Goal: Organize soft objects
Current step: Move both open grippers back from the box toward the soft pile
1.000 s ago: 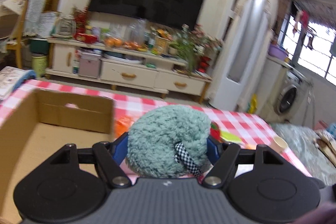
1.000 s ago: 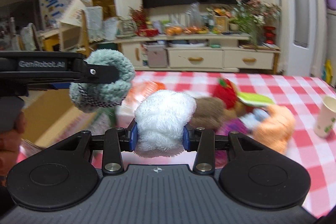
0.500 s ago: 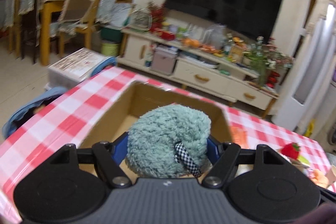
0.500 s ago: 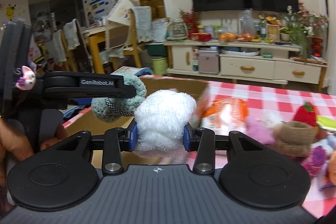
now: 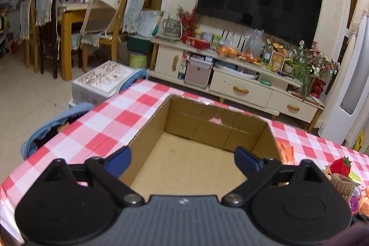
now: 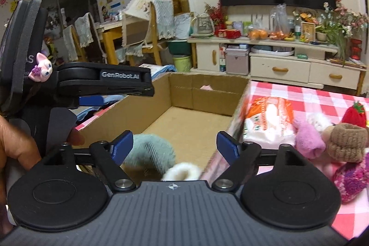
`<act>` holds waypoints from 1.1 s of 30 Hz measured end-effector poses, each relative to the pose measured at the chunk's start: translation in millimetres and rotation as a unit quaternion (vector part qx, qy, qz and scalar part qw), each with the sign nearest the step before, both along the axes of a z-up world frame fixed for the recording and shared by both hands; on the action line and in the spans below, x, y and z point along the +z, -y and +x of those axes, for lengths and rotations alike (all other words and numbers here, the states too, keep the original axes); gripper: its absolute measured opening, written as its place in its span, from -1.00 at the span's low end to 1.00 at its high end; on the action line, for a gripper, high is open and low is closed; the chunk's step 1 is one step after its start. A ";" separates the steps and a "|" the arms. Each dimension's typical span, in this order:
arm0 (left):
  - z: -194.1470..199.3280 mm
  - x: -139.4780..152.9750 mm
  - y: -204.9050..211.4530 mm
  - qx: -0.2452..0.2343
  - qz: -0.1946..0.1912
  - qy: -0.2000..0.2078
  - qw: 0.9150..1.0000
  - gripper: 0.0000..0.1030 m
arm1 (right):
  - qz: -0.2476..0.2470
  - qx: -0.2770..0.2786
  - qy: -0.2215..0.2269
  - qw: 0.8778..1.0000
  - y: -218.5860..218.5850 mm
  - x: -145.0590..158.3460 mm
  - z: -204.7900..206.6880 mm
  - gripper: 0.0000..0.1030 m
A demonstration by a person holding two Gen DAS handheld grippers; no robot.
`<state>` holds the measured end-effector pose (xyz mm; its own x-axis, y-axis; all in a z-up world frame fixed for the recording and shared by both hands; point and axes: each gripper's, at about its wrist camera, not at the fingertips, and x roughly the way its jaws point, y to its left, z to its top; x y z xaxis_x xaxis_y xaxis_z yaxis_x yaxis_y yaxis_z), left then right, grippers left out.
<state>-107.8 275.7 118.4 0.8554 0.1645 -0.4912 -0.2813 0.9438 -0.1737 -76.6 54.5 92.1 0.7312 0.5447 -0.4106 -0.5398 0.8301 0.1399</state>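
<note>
The fluffy teal soft toy and the small fluffy white soft toy are lying inside the open brown cardboard box, at its near end, right under the right gripper. They are touching each other. The teal one is sitting on the left and the white one on the right.

Both grippers have just been opening. The right gripper is standing wide now, with nothing pressed between its blue pads. The left gripper is also standing wide and empty, hanging over the box, and its view is showing only the bare box floor.

So two soft things are already put away, I think. More are still waiting on the red and white checked tablecloth: a pink fuzzy sock, a brown knitted roll, a red strawberry toy and a purple fuzzy thing. An orange and white plastic pack is lying just beside the box.

The teal toy is looking like a round ball, partly hidden, so I cannot tell which way it is pointing. The box's long side is running away from the grippers, toward the white TV cabinet.
</note>
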 end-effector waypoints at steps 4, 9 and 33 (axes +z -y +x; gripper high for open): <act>0.7 3.6 6.0 -0.010 -0.008 0.013 1.000 0.98 | 0.004 -0.027 0.014 1.000 8.1 0.3 -3.3 1.00; 1.6 3.7 13.0 -0.020 -0.022 0.018 0.999 0.98 | 0.002 -0.062 0.033 0.998 21.2 1.1 -7.4 1.00; 11.2 0.7 72.9 -0.077 0.005 0.015 0.997 0.98 | 0.007 -0.146 0.037 0.989 44.3 -8.9 -26.9 1.00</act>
